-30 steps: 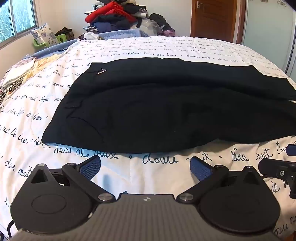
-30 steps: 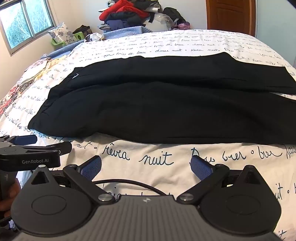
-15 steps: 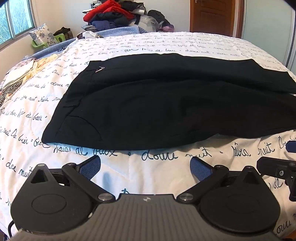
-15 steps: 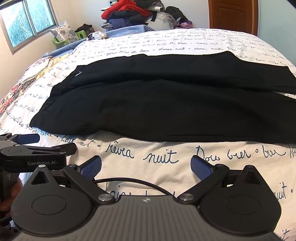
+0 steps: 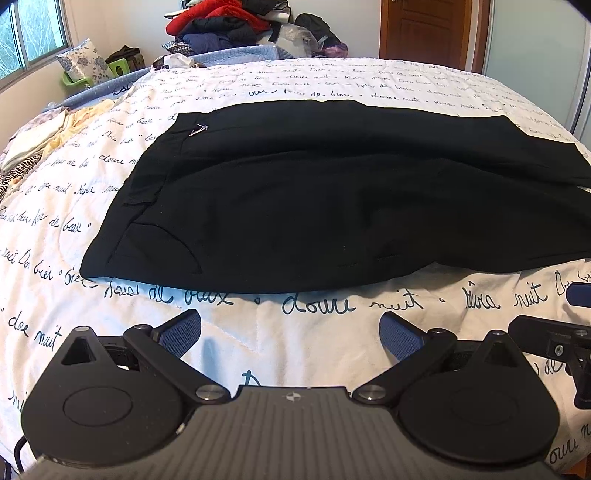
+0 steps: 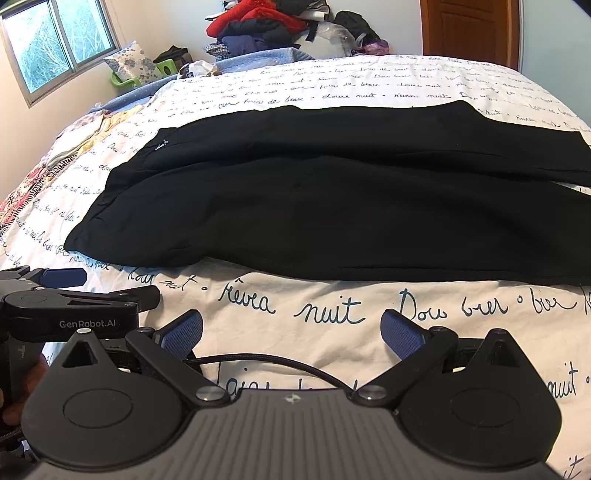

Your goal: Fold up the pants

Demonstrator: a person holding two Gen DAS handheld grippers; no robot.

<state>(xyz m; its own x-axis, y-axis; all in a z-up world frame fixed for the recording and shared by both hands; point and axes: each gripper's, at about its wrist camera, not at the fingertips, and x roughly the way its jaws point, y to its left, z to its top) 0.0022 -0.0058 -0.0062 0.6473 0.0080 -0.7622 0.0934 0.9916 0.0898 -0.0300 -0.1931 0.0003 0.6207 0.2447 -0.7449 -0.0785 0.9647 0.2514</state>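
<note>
Black pants (image 5: pixel 332 199) lie flat across the bed, waistband to the left, both legs running off to the right; they also show in the right wrist view (image 6: pixel 351 206). My left gripper (image 5: pixel 290 330) is open and empty, over the bedspread just short of the pants' near edge by the waist end. My right gripper (image 6: pixel 291 328) is open and empty, short of the near leg's edge. The left gripper's fingers (image 6: pixel 74 291) show at the left of the right wrist view. The right gripper's fingers (image 5: pixel 554 332) show at the right of the left wrist view.
The white bedspread (image 5: pixel 314 81) with dark script covers the bed. A pile of clothes (image 5: pixel 229 26) sits at the far edge. More folded fabrics (image 5: pixel 44 147) lie at the left. A wooden door (image 5: pixel 424 29) stands behind; a window (image 6: pixel 55 44) is at the left.
Both grippers have moved a little toward the pants and lower. The pants have not moved. Both stay open.
</note>
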